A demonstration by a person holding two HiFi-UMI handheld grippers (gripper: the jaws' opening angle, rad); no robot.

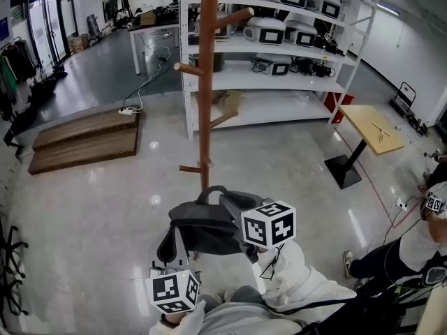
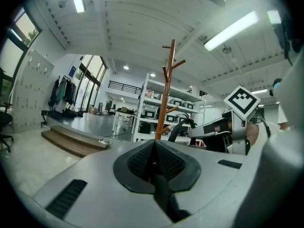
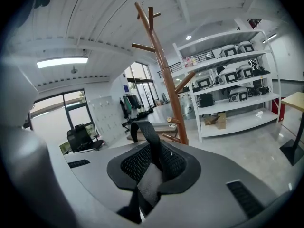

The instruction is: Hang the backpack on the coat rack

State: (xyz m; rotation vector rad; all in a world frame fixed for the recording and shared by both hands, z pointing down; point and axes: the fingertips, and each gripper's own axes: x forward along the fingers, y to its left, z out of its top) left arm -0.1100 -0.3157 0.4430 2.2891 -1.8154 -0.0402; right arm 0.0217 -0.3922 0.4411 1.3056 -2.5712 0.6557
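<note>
The backpack [image 1: 202,230] is held off the floor [image 1: 98,208] between the two grippers, near the foot of the rack [image 1: 204,82]. It is dark grey and is carried roughly flat, with its handle [image 1: 209,190] turned toward the rack's pole. Whether the handle touches the pole cannot be told.

The left gripper [image 2: 154,161] is closed. Its black pads are pressed together on a dark strap [image 2: 164,198] of the backpack, which is seen running from the jaws back toward the camera. In the head view this gripper is found at the backpack's lower left corner, below which its marker cube [image 1: 174,292] is shown.

The right gripper [image 3: 153,163] is likewise clamped on the backpack. A band of webbing [image 3: 146,184] is pinched between its pads, and a loop of the same band is raised just above them. In the head view it is placed at the backpack's right side.

The rack is a brown wooden pole fitted with short pegs [image 1: 188,67] angled upward, and the backpack is kept well below the upper ones. White shelving [image 1: 279,82] loaded with grey devices is seen behind the rack. A wooden platform [image 1: 84,139] is laid on the floor at the left, a small bench [image 1: 377,128] is set at the right, and a person [image 1: 405,253] is partly shown at the right edge.
</note>
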